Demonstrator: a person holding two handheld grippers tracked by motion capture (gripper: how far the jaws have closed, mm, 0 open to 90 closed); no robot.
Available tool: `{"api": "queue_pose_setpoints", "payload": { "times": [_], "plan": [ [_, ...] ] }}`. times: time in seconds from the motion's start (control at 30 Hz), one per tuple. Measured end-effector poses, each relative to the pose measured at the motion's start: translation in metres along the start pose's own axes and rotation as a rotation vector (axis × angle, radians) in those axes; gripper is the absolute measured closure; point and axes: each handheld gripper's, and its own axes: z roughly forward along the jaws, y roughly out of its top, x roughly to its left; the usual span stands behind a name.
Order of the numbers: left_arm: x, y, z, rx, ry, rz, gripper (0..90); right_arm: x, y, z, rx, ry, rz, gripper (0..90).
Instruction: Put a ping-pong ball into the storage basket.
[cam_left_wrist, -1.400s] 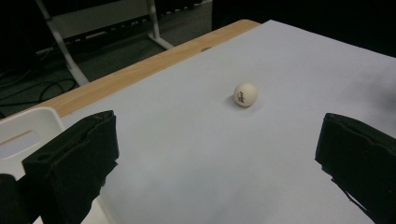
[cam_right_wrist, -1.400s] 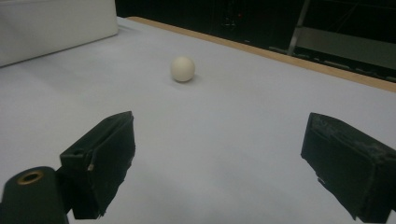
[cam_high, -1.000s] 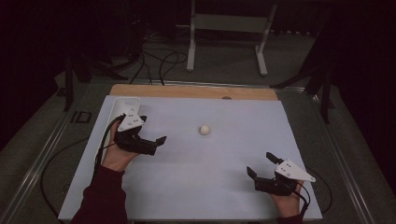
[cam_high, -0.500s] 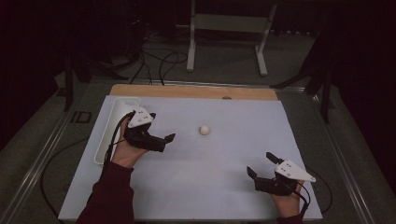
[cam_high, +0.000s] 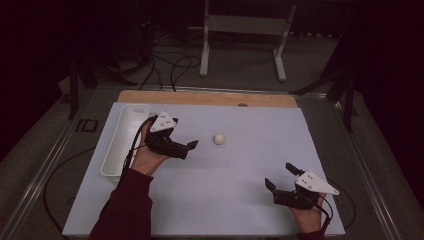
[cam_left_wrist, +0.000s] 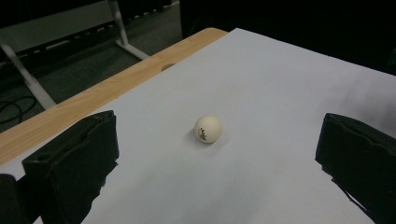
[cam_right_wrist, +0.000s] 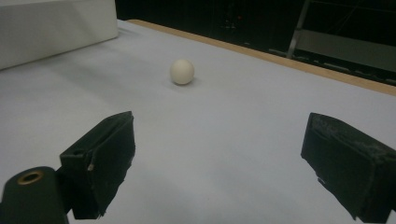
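Since a second ago, left hand-held gripper (cam_high: 187, 147) has advanced toward the ball (cam_high: 218, 139), jaws spread wide, ball at its 3 o'clock on the table (cam_high: 240, 195). Right hand-held gripper (cam_high: 280, 181) rests wide, well apart.

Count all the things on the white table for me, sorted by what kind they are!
Balls: 1, the little cream ball
Trays: 1, the long white tray at the left edge
Grippers: 2, the left gripper and the right gripper, both with jaws wide apart
Total: 4
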Motion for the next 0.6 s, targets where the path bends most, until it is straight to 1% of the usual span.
{"api": "queue_pose_setpoints", "payload": {
  "times": [0.3,0.43,0.6],
  "plan": [
    [0.004,0.001,0.013,-0.005,-0.023,-0.01,0.1,0.0,0.001,0.0,-0.001,-0.002,-0.003,9.5],
    [0.006,0.001,0.02,0.014,-0.028,-0.012,0.1,0.0,0.002,0.0,-0.005,-0.002,-0.003,9.5],
    [0.008,0.004,0.03,0.02,-0.047,-0.008,0.2,0.0,0.002,0.0,-0.004,-0.001,-0.005,9.5]
  ]
}}
